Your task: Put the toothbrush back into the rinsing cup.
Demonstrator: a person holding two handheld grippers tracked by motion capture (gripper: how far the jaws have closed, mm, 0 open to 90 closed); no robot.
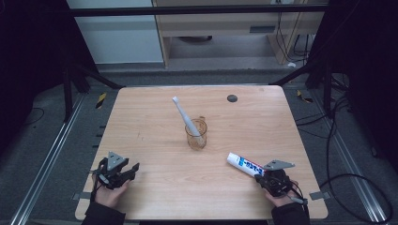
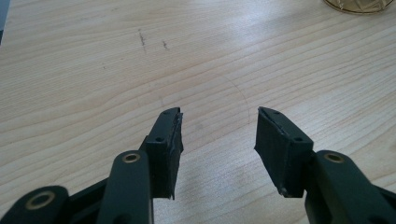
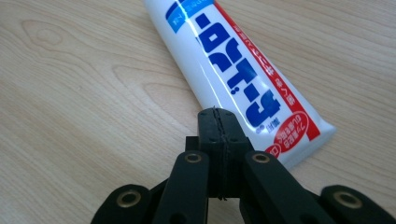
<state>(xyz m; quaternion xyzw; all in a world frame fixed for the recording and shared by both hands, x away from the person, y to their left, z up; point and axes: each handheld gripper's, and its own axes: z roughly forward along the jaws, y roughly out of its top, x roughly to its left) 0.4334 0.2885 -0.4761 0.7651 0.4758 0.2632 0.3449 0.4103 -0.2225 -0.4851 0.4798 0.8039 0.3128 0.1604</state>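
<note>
A clear amber cup [image 1: 196,135] stands near the middle of the wooden table [image 1: 150,117], with a white toothbrush [image 1: 182,114] leaning out of it to the back left. A white toothpaste tube [image 1: 245,164] with blue and red print lies flat at the front right. My right gripper [image 1: 259,177] sits at the tube's crimped end; its jaws are shut with nothing between them, and their tips [image 3: 215,112] lie against the tube [image 3: 233,70]. At the front left, my left gripper [image 1: 134,167] rests low over bare wood, open and empty [image 2: 219,116]. The cup's base [image 2: 357,4] shows far ahead of it.
A small black round spot [image 1: 232,98] sits near the table's far edge. Metal rails and dark frame posts run along both sides of the table. Cables lie on the floor at the right. A wooden cabinet [image 1: 225,28] stands beyond the table.
</note>
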